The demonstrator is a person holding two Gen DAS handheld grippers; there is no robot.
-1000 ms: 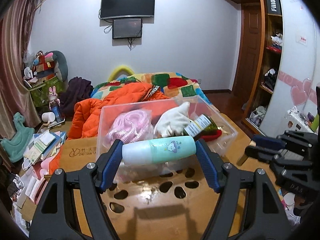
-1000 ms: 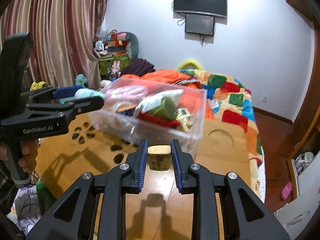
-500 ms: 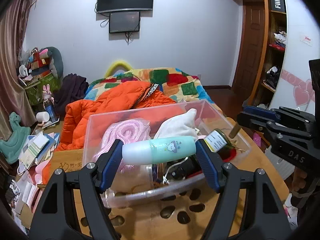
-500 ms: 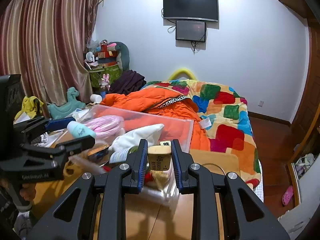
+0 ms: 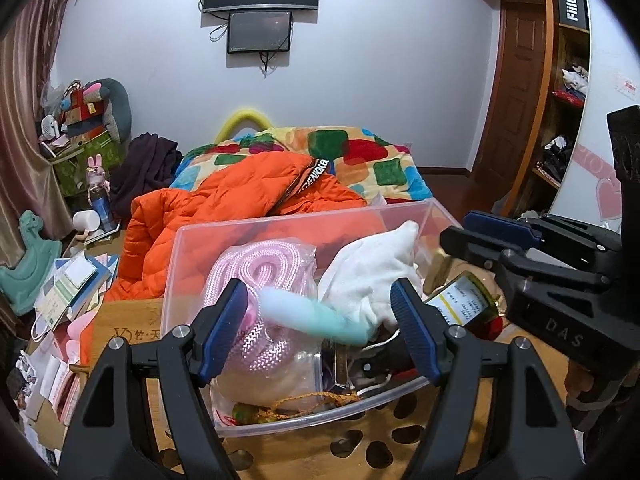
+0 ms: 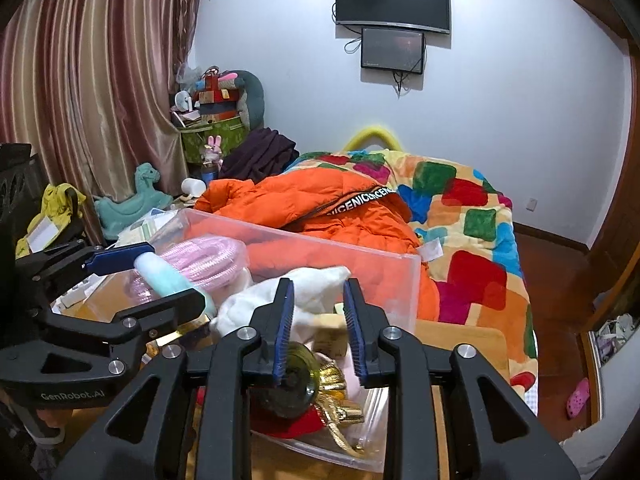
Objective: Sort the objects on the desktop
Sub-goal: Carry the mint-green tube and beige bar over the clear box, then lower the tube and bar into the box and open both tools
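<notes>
A clear plastic bin (image 5: 200,240) (image 6: 400,280) on the wooden table holds a pink rope (image 5: 260,264), a white cloth (image 5: 372,276) and a green bottle (image 5: 464,304). My left gripper (image 5: 320,324) is open over the bin; the mint-and-white tube (image 5: 316,316) (image 6: 168,280) is tilted and blurred between its jaws, dropping. My right gripper (image 6: 318,328) is open over the bin's right part; the small wooden block (image 6: 332,332) is blurred between its jaws, falling loose.
The bin stands on a wooden table with oval cut-outs (image 5: 384,444). Behind it lies a bed with an orange jacket (image 5: 240,208) and a coloured quilt (image 6: 472,216). Papers and toys clutter the floor (image 5: 68,288) at the left.
Both grippers moved over the bin and opened. The tube, held level before, now tips downward. The wooden block slipped from the right jaws, which have widened.
</notes>
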